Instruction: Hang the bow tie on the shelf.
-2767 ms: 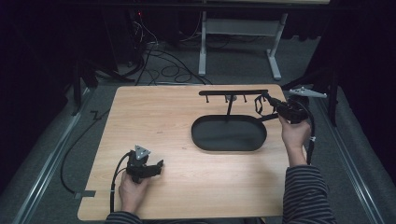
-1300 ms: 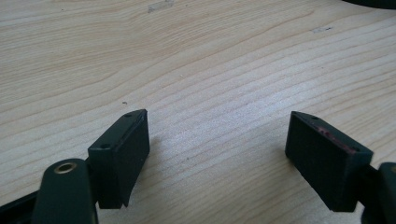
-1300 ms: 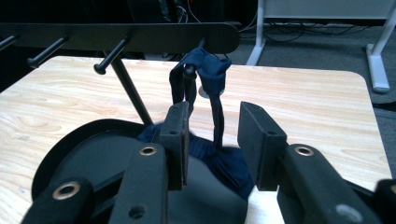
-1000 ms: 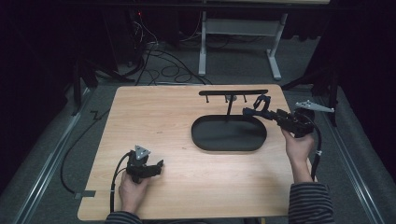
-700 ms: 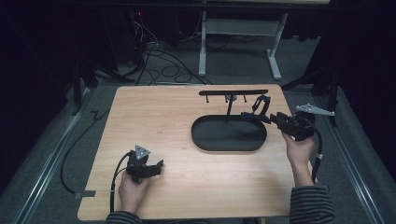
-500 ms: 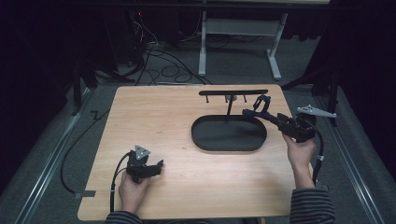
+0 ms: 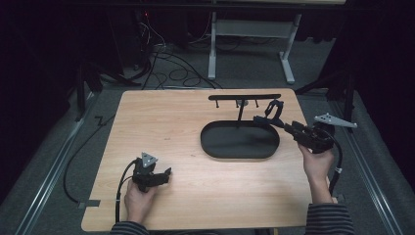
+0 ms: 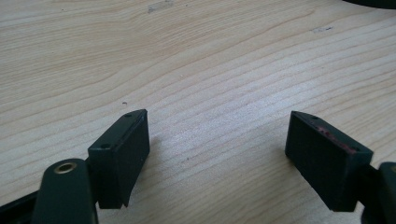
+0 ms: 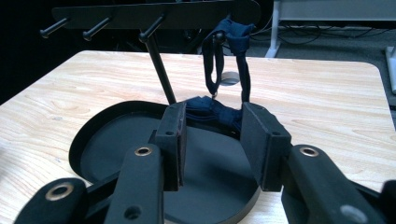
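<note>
Looking along the right gripper [image 9: 212,140] in its own view, we see a dark navy fabric strap [image 9: 227,70] between the two black jaws. The strap is a narrow woven band, matte, deep blue against the black hardware. Its upper part loops over a peg [image 9: 218,35] of the black stand's crossbar [image 9: 154,14] at about 12 o'clock from the jaws and hangs down in two limbs. Its lower part bunches into a folded wad [image 9: 210,112] between the jaw tips, with the pads set close on either side. The jaws stand at a middling gap. We cannot tell for certain whether the pads press the fabric or only bracket it.

In the high view, the right gripper [image 7: 268,117] reaches from the person's right hand [image 7: 315,161] toward 10 o'clock. Its tips are at the strap [image 7: 274,108], which hangs at the right end of the crossbar [image 7: 244,97]. Below lies the stand's black oval tray [image 7: 240,142], just right of the wooden table's [image 7: 161,127] centre, and the strap sits above the tray's 2 o'clock rim.

The left gripper [image 7: 166,174] rests low on the table at 7 o'clock from the tray, well apart from it, in the left hand [image 7: 139,200]. In the left gripper view its jaws [image 8: 217,154] gape wide over bare wood grain, with nothing between them.
</note>
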Demonstrator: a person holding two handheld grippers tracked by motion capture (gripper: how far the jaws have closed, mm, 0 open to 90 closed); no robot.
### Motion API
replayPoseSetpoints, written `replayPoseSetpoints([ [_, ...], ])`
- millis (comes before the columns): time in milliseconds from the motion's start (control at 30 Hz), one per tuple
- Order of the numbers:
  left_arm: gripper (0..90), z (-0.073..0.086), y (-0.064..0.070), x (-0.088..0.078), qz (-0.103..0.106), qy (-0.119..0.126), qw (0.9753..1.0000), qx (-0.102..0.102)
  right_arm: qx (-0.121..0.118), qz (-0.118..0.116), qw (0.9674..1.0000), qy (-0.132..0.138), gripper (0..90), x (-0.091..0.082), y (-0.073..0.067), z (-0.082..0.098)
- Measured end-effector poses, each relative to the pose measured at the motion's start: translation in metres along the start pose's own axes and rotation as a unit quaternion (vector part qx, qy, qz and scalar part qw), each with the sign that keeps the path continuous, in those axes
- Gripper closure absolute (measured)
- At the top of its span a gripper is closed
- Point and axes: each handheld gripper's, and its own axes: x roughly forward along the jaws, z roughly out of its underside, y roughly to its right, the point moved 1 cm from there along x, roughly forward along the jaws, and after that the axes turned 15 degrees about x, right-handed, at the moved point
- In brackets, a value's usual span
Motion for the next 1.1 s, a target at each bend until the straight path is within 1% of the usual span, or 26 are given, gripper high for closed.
replayPoseSetpoints([
  [333,22.2,0.0,0.0,0.0,0.0,0.0,1.0,0.0,-0.004,-0.005,1.0,-0.001,62.9,-0.005,-0.003,0.008],
  [567,22.2,0.0,0.0,0.0,0.0,0.0,1.0,0.0,-0.007,-0.013,0.9999,-0.004,62.6,-0.01,-0.008,0.014],
  [767,22.2,0.0,0.0,0.0,0.0,0.0,1.0,0.0,-0.004,-0.018,0.9998,-0.005,62.5,-0.013,-0.009,0.021],
  [800,22.2,0.0,0.0,0.0,0.0,0.0,1.0,0.0,-0.006,-0.017,0.9998,-0.005,62.6,-0.014,-0.01,0.022],
  [1100,22.2,0.0,0.0,0.0,0.0,0.0,1.0,0.0,-0.006,-0.021,0.9997,-0.013,62.5,-0.014,-0.013,0.035],
])
